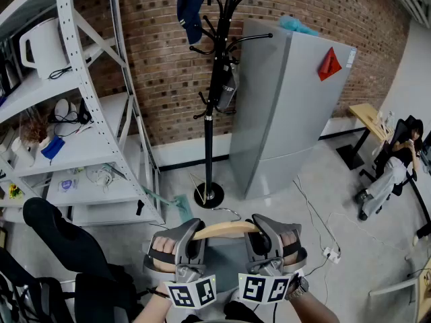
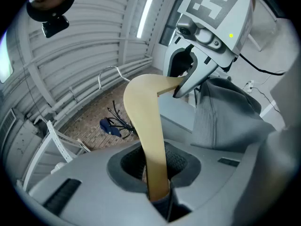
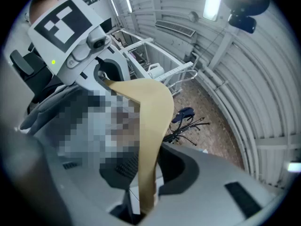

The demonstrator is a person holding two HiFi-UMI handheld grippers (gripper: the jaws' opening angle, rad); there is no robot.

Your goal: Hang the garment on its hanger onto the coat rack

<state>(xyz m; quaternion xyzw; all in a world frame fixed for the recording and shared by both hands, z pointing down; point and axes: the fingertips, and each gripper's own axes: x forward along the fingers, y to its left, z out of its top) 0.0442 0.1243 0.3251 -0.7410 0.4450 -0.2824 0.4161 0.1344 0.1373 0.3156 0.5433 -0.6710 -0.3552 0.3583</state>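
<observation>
Left gripper (image 1: 191,238) and right gripper (image 1: 262,237) jaws clamp opposite ends of the hanger (image 1: 225,229), which lies crosswise, hook toward the coat rack (image 1: 209,113).

A grey refrigerator (image 1: 286,113) stands between white shelving (image 1: 94,143) and a seated person (image 1: 394,170)

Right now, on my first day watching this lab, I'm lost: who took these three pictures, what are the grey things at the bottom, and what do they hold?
No robot here: a person holds a two-jaw gripper in each hand. The wide picture comes from a camera on their head, looking down; the other two come from cameras on the grippers. The left gripper and right gripper each clamp one end of a wooden hanger carrying a grey garment. Ahead stands a black coat rack with a blue cap.
</observation>
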